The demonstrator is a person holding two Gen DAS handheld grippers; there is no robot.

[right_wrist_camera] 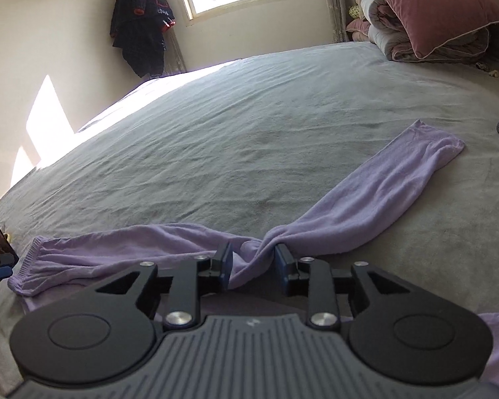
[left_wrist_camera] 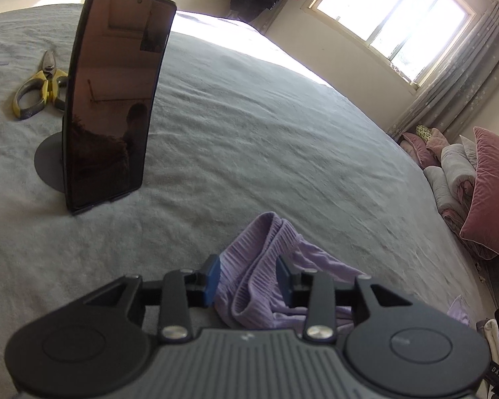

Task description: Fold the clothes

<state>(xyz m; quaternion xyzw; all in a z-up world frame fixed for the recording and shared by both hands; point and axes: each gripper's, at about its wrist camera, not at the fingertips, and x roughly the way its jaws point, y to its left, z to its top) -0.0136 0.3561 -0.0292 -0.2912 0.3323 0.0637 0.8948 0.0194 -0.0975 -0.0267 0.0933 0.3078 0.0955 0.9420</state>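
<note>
Left wrist view: lilac garment [left_wrist_camera: 266, 266] lies bunched on the grey bed [left_wrist_camera: 249, 133], near side of the upright phone [left_wrist_camera: 113, 99]; left gripper [left_wrist_camera: 249, 281] jaws spread, ribbed waistband between them, pads not pressing; yellow shears [left_wrist_camera: 38, 89] behind the phone.
Right wrist view: right gripper [right_wrist_camera: 253, 264] jaws spread around a twisted fold of the garment [right_wrist_camera: 366, 199]; one leg stretches toward the pink pillow [right_wrist_camera: 432, 6].

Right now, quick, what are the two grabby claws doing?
Left gripper: open, the purple pants loose between its pads.
Right gripper: open, a bunched fold of the same pants between its pads.
</note>
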